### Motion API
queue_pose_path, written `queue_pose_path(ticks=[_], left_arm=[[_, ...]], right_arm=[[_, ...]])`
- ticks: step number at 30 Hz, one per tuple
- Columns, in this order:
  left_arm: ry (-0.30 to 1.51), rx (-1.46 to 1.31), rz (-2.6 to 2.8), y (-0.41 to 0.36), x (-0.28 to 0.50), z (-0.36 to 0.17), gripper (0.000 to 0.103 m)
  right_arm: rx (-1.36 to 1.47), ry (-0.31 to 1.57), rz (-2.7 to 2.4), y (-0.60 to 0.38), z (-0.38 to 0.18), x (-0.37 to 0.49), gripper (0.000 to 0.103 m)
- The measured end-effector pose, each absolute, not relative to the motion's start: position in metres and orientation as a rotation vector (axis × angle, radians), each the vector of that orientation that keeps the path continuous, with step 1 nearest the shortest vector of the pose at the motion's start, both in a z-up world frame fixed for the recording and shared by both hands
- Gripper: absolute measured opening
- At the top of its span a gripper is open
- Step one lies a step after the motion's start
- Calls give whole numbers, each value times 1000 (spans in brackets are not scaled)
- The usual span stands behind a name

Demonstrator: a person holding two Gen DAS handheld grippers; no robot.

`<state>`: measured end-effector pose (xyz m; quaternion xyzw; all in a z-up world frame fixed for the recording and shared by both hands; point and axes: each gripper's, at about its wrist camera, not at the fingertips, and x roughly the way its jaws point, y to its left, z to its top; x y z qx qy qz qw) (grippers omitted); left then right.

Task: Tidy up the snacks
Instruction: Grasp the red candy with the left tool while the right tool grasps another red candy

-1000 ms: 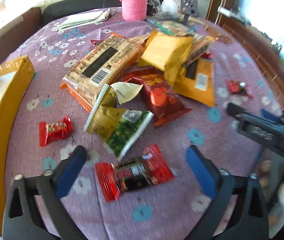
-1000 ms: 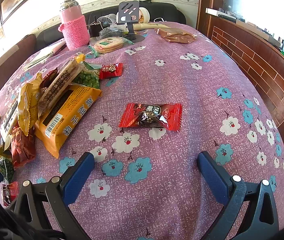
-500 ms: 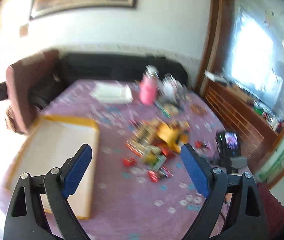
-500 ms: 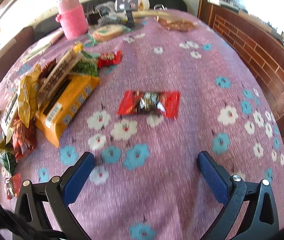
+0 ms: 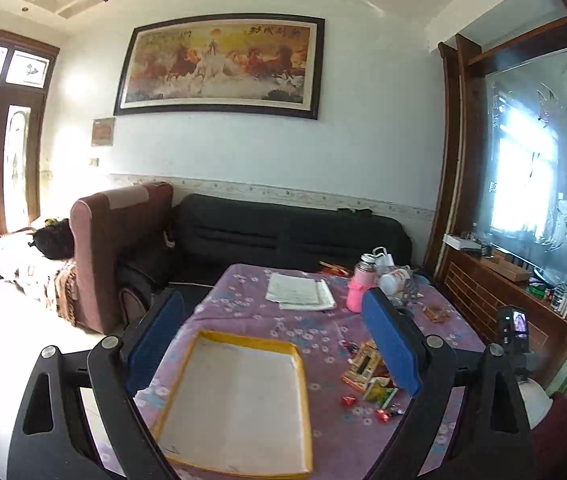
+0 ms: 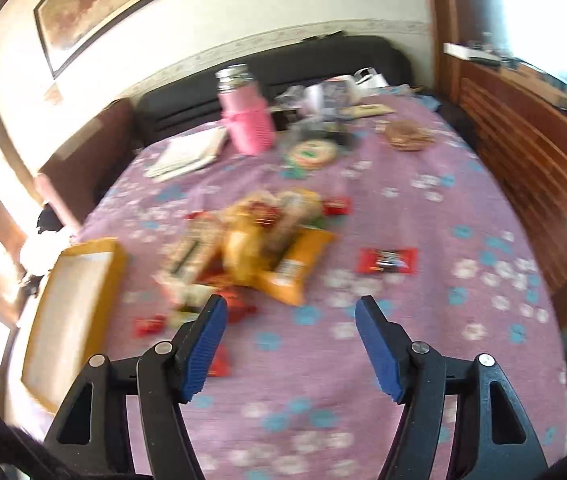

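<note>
left gripper [image 5: 271, 332] raised, pulled back | right gripper [image 6: 290, 320] lifted, fingers narrowed

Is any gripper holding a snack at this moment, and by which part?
Nothing is held. The left gripper and the right gripper are both open and empty, above the table.

We see a table [image 5: 243, 312] under purple flowered cloth carrying a yellow-rimmed tray [image 5: 239, 400], a heap of snack packets [image 6: 255, 240], a pink bottle [image 6: 247, 120], papers [image 5: 299, 292] and a lone red candy [image 6: 387, 261].
</note>
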<state>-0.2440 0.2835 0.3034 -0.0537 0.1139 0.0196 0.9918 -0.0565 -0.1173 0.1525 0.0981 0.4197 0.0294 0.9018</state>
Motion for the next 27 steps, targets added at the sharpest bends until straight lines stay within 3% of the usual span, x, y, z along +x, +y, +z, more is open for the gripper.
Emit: queue_pose_path(ticks=[4,6,18,20,23,24,25,27], left_arm=[[183,-98,96,308,-248,322,103],[198,-119,61,305,-236,313,103],[559,-301,-78,222,-136,171,103],[629,-322,-106,214,-117,155,82],[724,-330,-149,199,-91,134,58],[760,-324,-154,192,-84,126,57],[779,-314,-157,187,-80,121,57],[820,-275,-163,172,-68,109,57]], right_arm=[[201,822,86,-94,160,-62,68],[198,823,121,-88,145,-78,68],[-44,1026,377,-28,58,-54,67],[-43,1030,401,-21,51,-48,67],[-21,1034,440,-9,43,-38,67],[-18,1040,451,-5,38,-34,64],[-26,1045,453,-2,34,-32,48],[-73,1047,444,2,29,-31,41]])
